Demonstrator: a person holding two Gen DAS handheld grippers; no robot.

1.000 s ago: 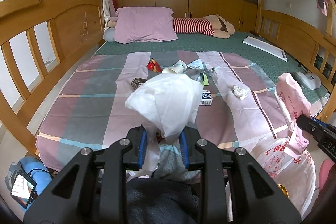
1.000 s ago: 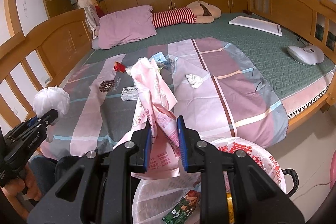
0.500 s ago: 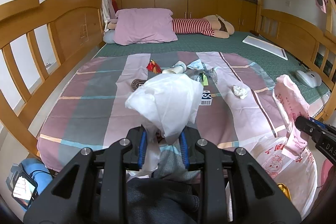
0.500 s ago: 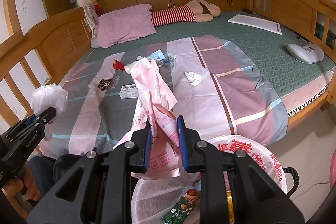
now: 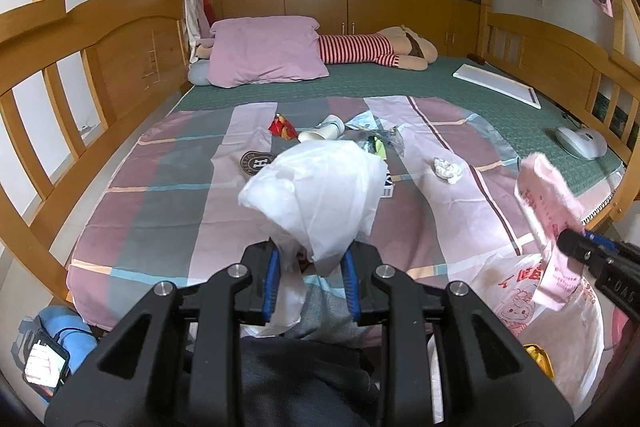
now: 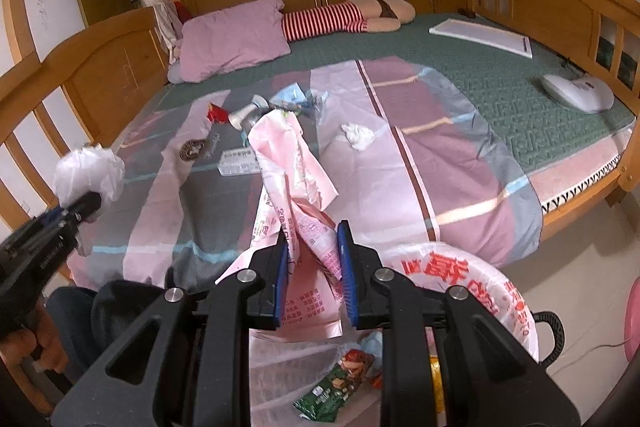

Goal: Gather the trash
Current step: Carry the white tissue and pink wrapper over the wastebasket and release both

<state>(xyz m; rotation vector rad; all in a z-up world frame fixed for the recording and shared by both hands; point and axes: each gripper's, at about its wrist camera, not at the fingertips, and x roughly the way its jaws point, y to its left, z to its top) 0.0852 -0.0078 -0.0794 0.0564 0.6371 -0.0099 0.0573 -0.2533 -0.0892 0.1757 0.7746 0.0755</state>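
Wooden-framed bed with a striped sheet fills both views; that sheet is the landmark. Left gripper is clamped on a white bag handle, held up off the near edge of the sheet. Right gripper is clamped on the pink printed handle of the same trash bag, also off the near edge, to the right of the left one. Bag mouth hangs below between the two, and wrappers are already inside.

Loose trash lies mid-sheet, toward its far half: red wrapper, paper cup, clear plastic packaging, small printed box, crumpled tissue off to the right.

Step, as I read it: bag held open, partly filled, pickup not finished.

Next move needs one gripper to let go of its handle to reach mid-sheet. Risk: the bag mouth sags once only one side is held.
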